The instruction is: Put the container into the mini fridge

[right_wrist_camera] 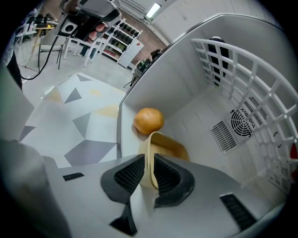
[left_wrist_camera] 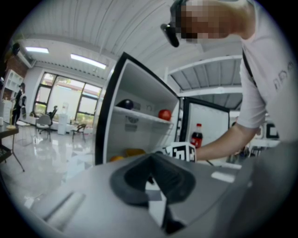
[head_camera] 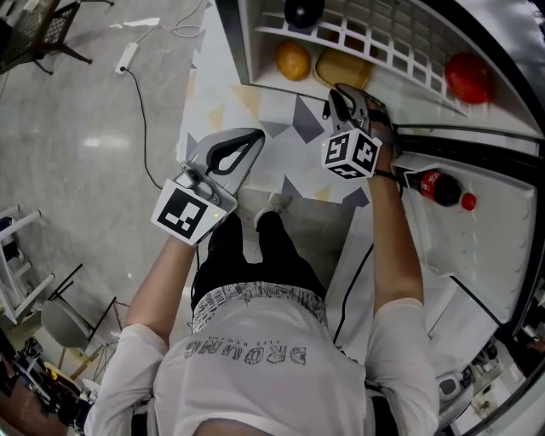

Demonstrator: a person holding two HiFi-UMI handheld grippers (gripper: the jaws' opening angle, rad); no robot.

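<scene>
A yellow container (right_wrist_camera: 173,148) sits low on the floor of the open mini fridge (right_wrist_camera: 186,93), beside an orange (right_wrist_camera: 149,120). My right gripper (right_wrist_camera: 149,161) is shut on the container's near wall, one pad inside and one outside. In the head view the right gripper (head_camera: 342,95) reaches into the fridge's bottom compartment at the container (head_camera: 347,66). My left gripper (head_camera: 252,138) hangs over the floor outside the fridge, shut with nothing in it. The left gripper (left_wrist_camera: 152,161) faces the open fridge from the left side.
A white wire shelf (head_camera: 375,38) spans the fridge above the container, with a red fruit (head_camera: 468,77) and a dark round thing (head_camera: 304,12) on it. A cola bottle (head_camera: 438,186) stands in the open door (head_camera: 502,213) on the right. A cable (head_camera: 140,111) crosses the floor to the left.
</scene>
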